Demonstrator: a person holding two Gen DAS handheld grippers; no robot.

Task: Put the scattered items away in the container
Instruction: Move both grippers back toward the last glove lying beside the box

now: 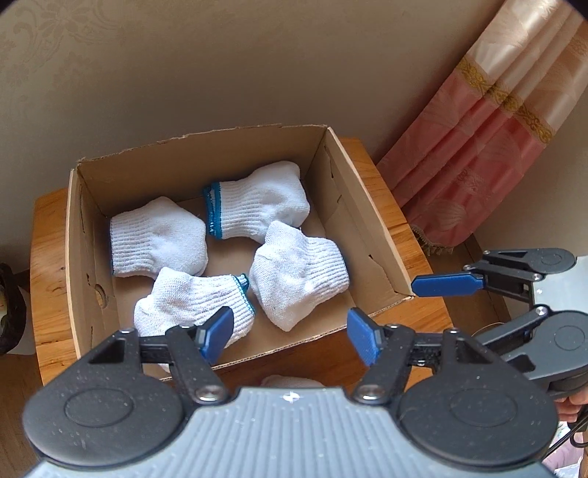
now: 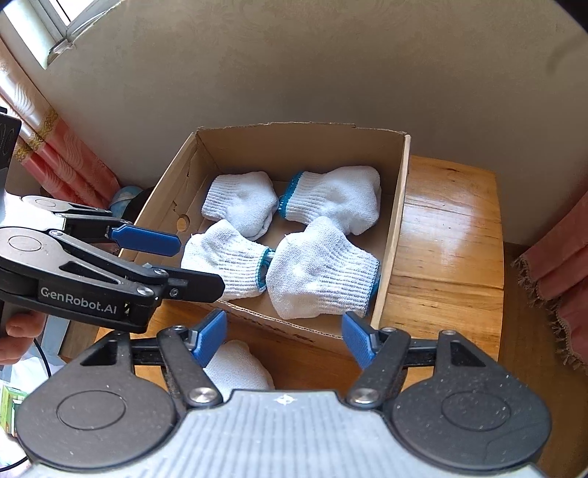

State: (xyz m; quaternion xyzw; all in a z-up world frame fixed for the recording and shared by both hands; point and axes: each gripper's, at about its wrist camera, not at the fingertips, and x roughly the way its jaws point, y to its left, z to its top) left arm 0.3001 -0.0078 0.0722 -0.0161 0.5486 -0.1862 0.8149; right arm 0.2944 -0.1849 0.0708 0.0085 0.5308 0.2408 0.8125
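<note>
An open cardboard box [image 1: 367, 206] [image 2: 398, 220] stands on a wooden table [image 1: 47, 257] [image 2: 448, 239]. Several white knit gloves with blue cuffs lie folded inside it, among them one at the near left [image 1: 194, 301] [image 2: 224, 261] and one at the near right [image 1: 297, 272] [image 2: 319, 279]. Another white bundle [image 2: 235, 364] lies on the table outside the box's near wall, partly hidden behind my right gripper. My left gripper [image 1: 290, 331] [image 2: 198, 264] hangs open over the box's near left part, nothing between its blue pads. My right gripper [image 2: 284, 334] is open above the near wall, empty too.
A pink curtain [image 1: 477, 147] [image 2: 551, 275] hangs beside the table on the right, and another [image 2: 55, 154] on the left below a window [image 2: 55, 22]. A beige wall rises behind the box. A person's hand [image 2: 18, 331] holds the left gripper. A dark object [image 1: 7, 305] sits left of the table.
</note>
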